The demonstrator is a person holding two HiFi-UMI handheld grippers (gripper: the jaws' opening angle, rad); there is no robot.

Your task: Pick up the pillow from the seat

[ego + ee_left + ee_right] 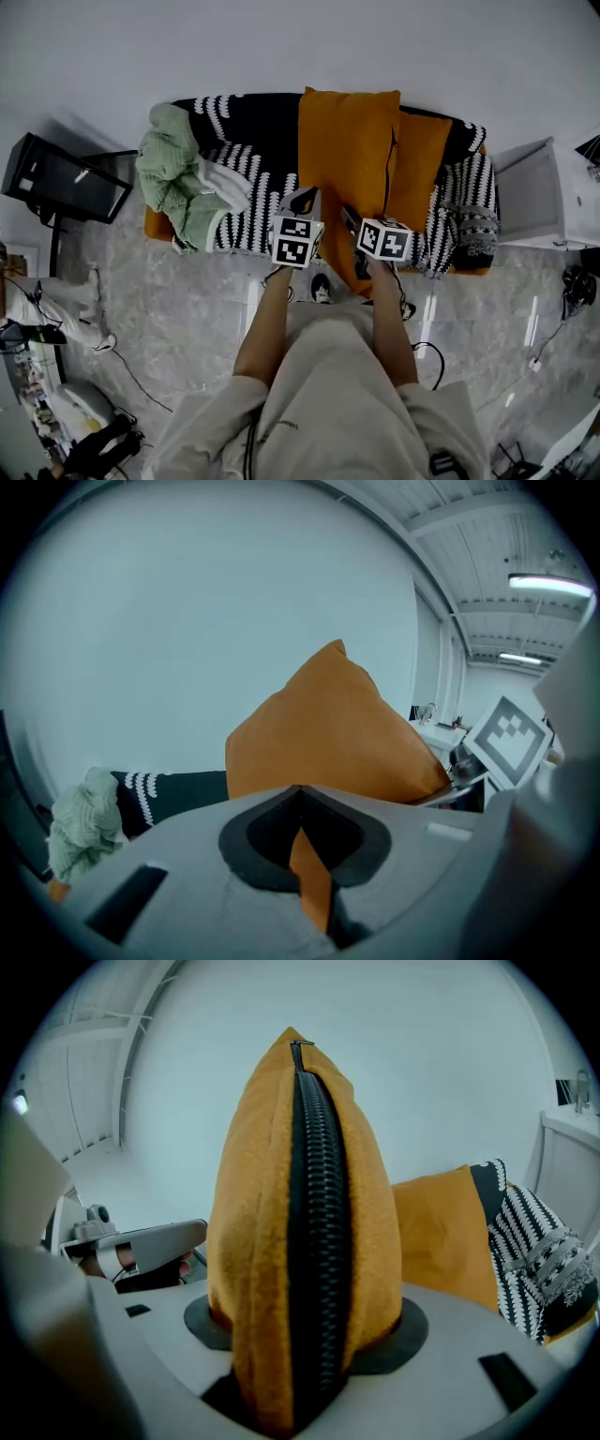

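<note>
An orange pillow (pixel 345 159) hangs upright in front of the sofa (pixel 253 127), held at its lower edge by both grippers. My left gripper (pixel 302 202) is shut on a thin corner of the orange pillow (pixel 328 733), and a strip of orange cloth shows between its pads. My right gripper (pixel 351 221) is shut on the pillow's zipper edge (pixel 314 1241), which bulges out of its jaws. A second orange pillow (pixel 420 169) still leans against the sofa's backrest behind, and it shows as well in the right gripper view (pixel 445 1237).
The sofa has a black-and-white striped cover. A green blanket (pixel 178 173) is heaped on its left end. A dark monitor (pixel 61 178) stands at the left, a white cabinet (pixel 539 192) at the right. Cables and shoes lie on the marble floor (pixel 187 309).
</note>
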